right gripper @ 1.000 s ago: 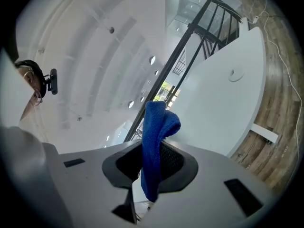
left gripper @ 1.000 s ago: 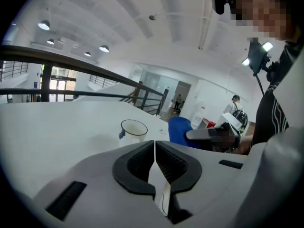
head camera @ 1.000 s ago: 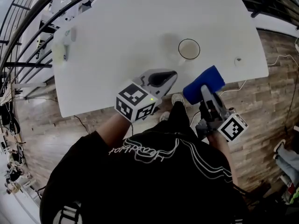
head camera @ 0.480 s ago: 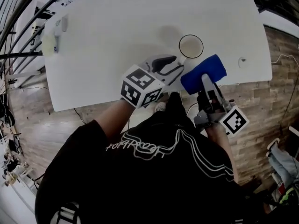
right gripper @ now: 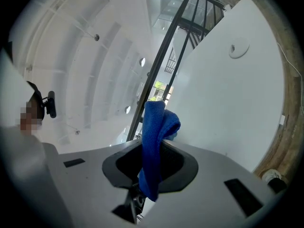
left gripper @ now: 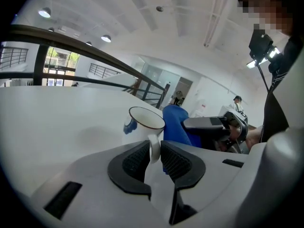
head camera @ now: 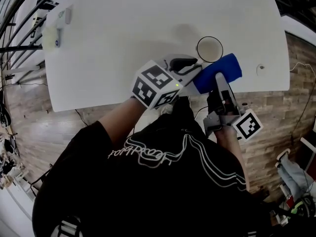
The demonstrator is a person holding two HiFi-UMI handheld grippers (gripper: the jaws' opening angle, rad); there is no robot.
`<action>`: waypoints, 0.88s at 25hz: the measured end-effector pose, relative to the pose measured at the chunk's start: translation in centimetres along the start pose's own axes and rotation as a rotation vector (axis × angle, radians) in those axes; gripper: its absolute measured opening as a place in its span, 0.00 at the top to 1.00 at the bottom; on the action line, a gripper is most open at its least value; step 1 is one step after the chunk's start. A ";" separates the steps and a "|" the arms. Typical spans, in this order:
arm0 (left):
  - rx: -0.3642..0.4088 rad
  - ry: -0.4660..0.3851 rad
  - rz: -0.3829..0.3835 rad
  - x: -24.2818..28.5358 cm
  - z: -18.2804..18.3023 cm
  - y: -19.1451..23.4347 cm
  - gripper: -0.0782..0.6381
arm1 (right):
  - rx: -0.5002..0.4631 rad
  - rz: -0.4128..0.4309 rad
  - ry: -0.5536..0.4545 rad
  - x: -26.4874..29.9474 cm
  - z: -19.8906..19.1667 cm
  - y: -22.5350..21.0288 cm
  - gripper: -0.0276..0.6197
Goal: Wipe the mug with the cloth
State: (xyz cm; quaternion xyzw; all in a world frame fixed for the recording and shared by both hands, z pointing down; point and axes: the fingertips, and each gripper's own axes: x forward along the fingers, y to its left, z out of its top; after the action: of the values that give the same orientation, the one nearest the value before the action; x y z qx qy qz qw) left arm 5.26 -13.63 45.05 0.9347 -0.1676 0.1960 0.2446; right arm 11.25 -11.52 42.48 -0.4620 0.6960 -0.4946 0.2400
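Note:
A white mug (head camera: 209, 49) with a dark rim stands near the front edge of the white table (head camera: 123, 33). My left gripper (head camera: 190, 65) reaches it from the left. In the left gripper view the jaws of this gripper (left gripper: 153, 153) are closing, and the handle of the mug (left gripper: 145, 122) sits between the pads, which touch it on both sides. My right gripper (head camera: 219, 80) is shut on a blue cloth (head camera: 217, 73) just in front of the mug. The cloth (right gripper: 154, 137) sticks up folded from the jaws of that gripper (right gripper: 149, 163). The cloth (left gripper: 175, 125) hangs right beside the mug.
A small round disc (head camera: 260, 69) lies on the table to the right of the mug. A few small items (head camera: 59, 21) sit at the far left corner. A dark railing (head camera: 19, 38) runs beyond the table's left side. Wooden floor lies below the front edge.
The left gripper moved right up to the mug and took its handle between the jaws. The right gripper with the cloth moved up closer to the mug.

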 end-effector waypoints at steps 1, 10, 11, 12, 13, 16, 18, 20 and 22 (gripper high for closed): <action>0.002 0.001 -0.004 0.0 0.0 0.0 0.79 | 0.004 -0.005 -0.004 0.1 0.0 -0.1 0.86; 0.018 0.014 -0.026 0.2 -0.3 -0.2 0.79 | 0.028 -0.046 -0.005 0.5 -0.4 -1.6 0.86; 0.032 0.021 -0.025 0.2 -0.3 -0.2 0.79 | 0.018 -0.060 0.005 0.6 -0.5 -1.7 0.86; 0.049 0.027 -0.024 0.2 -0.3 -0.2 0.79 | 0.003 -0.076 0.017 0.7 -0.5 -1.9 0.86; 0.064 0.034 -0.022 0.2 -0.3 -0.2 0.79 | -0.018 -0.094 0.031 0.8 -0.6 -2.0 0.86; 0.084 0.045 -0.023 0.2 -0.2 -0.2 0.79 | -0.093 -0.134 0.083 1.3 -0.6 -2.3 0.86; 0.096 0.048 -0.028 0.3 -0.2 -0.3 0.79 | -0.126 -0.155 0.123 1.5 -0.6 -2.5 0.86; 0.119 0.050 -0.035 0.3 -0.3 -0.4 0.79 | -0.141 -0.170 0.164 1.8 -0.6 -2.8 0.86; 0.133 0.051 -0.045 0.3 -0.3 -0.4 0.79 | -0.132 -0.217 0.207 1.9 -0.7 -3.6 0.86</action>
State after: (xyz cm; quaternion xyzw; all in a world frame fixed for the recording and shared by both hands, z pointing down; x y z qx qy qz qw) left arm 5.63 -13.27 45.29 0.9471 -0.1270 0.2247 0.1906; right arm 11.31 -13.17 46.26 -0.4959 0.6940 -0.5155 0.0813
